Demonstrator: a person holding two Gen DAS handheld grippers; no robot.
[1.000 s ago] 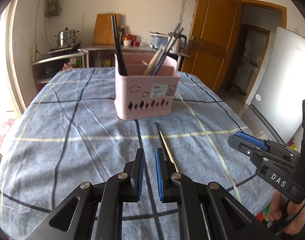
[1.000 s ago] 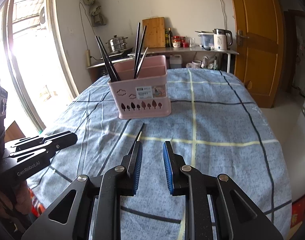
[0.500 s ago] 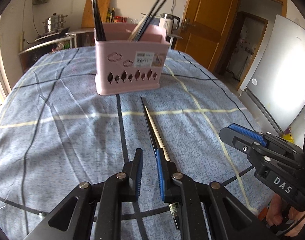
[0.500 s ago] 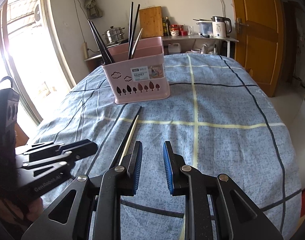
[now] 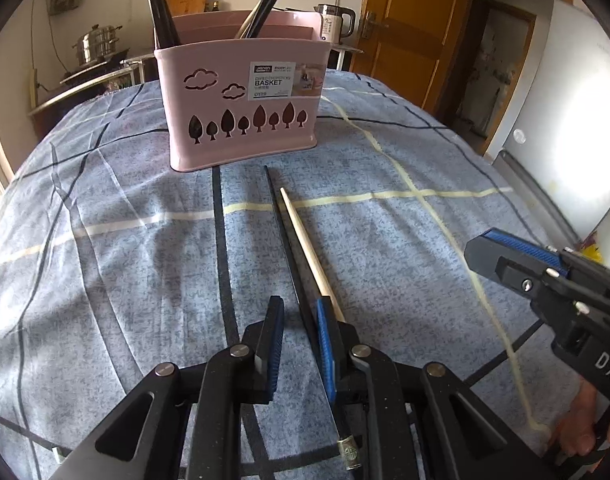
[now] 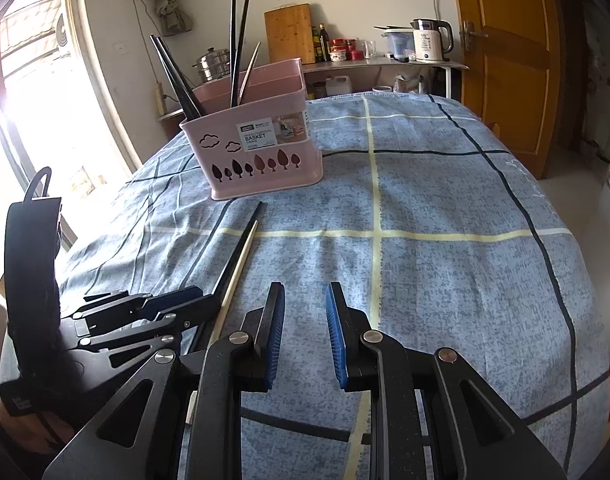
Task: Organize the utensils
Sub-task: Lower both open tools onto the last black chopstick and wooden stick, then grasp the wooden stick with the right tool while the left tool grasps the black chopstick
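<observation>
Kitchen surroundings are seen behind a bench [image 5: 105,264] covered by a blue-grey checked cloth, with a wooden door [image 6: 505,52], an electric kettle [image 6: 429,40] and a steel steamer pot [image 5: 95,46] on counters along the far wall. Towards the bench's far edge a pink basket [image 5: 241,104] is set upright, cut with cloud and tree shapes and labelled BASKET; several dark chopsticks [image 6: 237,48] are stood leaning inside it. Two loose chopsticks are laid side by side on the cloth, nearly touching, running from just in front of the basket back towards the near edge: a black chopstick [image 5: 283,236] and a pale wooden chopstick [image 5: 305,244]. The left tool [image 5: 299,330] is held low over their near ends, its jaws narrowly parted, with the black chopstick passing between them and the wooden one lying under the right-hand finger; no grip on either is shown. The right tool [image 6: 305,320] is held just beside the left one, towards the bench's right edge, its jaws parted slightly wider and nothing seen between them
</observation>
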